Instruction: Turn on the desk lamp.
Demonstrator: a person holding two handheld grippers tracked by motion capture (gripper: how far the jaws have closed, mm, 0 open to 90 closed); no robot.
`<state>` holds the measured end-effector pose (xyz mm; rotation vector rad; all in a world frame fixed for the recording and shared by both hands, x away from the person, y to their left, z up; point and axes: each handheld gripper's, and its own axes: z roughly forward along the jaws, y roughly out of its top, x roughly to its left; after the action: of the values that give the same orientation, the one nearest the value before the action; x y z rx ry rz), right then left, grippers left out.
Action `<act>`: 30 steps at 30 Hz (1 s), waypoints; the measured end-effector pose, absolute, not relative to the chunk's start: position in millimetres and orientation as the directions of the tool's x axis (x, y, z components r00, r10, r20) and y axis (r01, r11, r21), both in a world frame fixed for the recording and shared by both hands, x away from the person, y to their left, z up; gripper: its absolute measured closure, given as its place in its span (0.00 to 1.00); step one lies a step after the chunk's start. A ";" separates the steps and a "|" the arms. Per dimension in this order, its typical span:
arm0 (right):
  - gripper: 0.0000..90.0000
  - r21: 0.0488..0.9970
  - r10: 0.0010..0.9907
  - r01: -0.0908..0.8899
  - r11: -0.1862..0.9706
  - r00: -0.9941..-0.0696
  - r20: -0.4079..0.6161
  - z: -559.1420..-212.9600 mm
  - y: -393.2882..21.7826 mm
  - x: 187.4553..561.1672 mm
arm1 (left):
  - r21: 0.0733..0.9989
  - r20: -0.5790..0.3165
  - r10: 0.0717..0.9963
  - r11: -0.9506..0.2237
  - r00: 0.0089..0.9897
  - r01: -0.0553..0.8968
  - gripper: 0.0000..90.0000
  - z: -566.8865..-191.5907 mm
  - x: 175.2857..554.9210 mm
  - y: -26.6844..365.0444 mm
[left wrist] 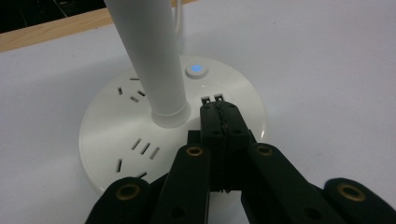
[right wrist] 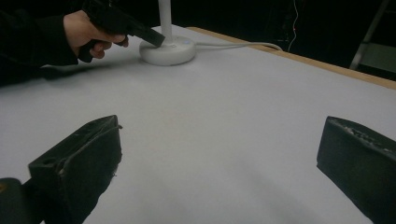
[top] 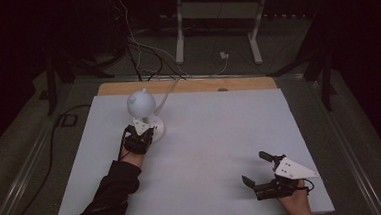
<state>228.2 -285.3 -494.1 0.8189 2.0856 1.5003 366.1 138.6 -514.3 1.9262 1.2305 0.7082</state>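
Observation:
A white desk lamp stands at the back left of the white table, with a round head [top: 140, 103], a straight stem [left wrist: 152, 60] and a flat round base [left wrist: 116, 135]. The base carries socket slots and a small button [left wrist: 196, 69] that glows blue. My left gripper [left wrist: 220, 109] is shut with nothing between its jaws, and its joined tips rest on the top of the base just short of the button, beside two small ports. In the high view the left gripper [top: 147, 131] sits at the lamp base [top: 157, 129]. My right gripper [top: 256, 168] stands open over bare table at the front right.
The lamp's white cord [right wrist: 233, 45] runs from the base off the back edge, past the wooden strip [top: 187, 85]. Behind the table lie loose cables [top: 139, 45] on the floor and a white desk frame [top: 179, 33]. A dark sleeve [top: 109, 197] comes in at the front left.

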 end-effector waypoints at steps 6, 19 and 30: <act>0.00 0.949 0.686 0.209 0.238 -0.728 -0.012 -494.4 -284.9 228.2 | 0.810 0.087 0.915 -0.295 0.395 0.507 1.00 -514.7 365.7 137.1; 0.00 0.947 0.685 0.210 0.241 -0.728 -0.013 -494.4 -284.2 227.9 | 0.827 0.065 0.916 -0.272 0.397 0.492 1.00 -516.4 364.4 141.5; 0.00 0.950 0.687 0.205 0.235 -0.727 -0.013 -493.7 -285.5 227.7 | 0.863 0.031 0.933 -0.207 0.359 0.462 0.84 -498.5 352.3 135.4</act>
<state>227.7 -285.5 -493.7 0.8171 2.0827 1.5008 352.3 135.4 -498.5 1.8181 1.2246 0.7395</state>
